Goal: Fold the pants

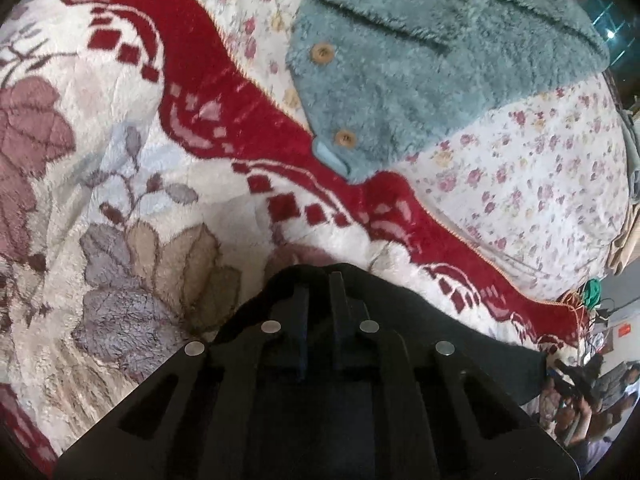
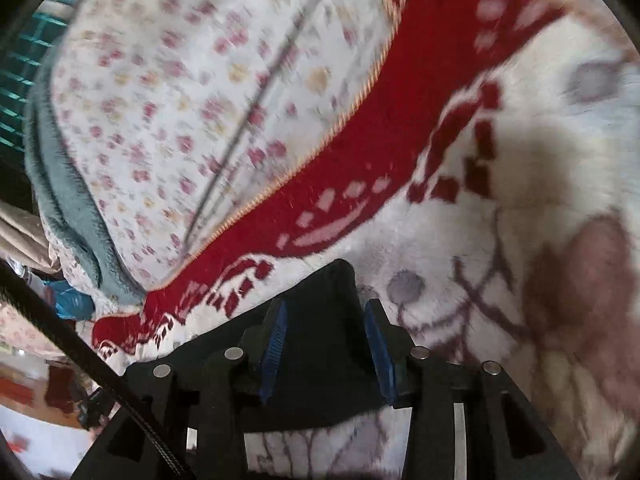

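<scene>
Black pants (image 1: pixel 460 320) lie on the plush blanket (image 1: pixel 120 160) with red border and flower print, on a bed. Left wrist view: left tool (image 1: pixel 318 284) has fingers nearly together, clamped on a fold of the dark pants fabric; the cloth runs from the fingertips out toward 4 o'clock, long axis roughly 10-to-4, ending near the blanket's edge. Right wrist view, blurred: right tool (image 2: pixel 325 320) has its blue-padded fingers (image 2: pixel 276 332) apart, a flap of the pants (image 2: pixel 324 300) lying between them, its corner pointing to 12 o'clock; whether the pads touch the cloth I cannot tell. Pants band here stretches toward 8 o'clock across the blanket. Teal fuzzy garment (image 1: pixel 420 60) with wooden buttons (image 1: pixel 322 53) lies at 1 o'clock in the left view, on the floral sheet (image 1: pixel 540 180), overlapping the red border, well apart from the pants. Black cable (image 2: pixel 80 344) crosses at 8 o'clock in the right view.
</scene>
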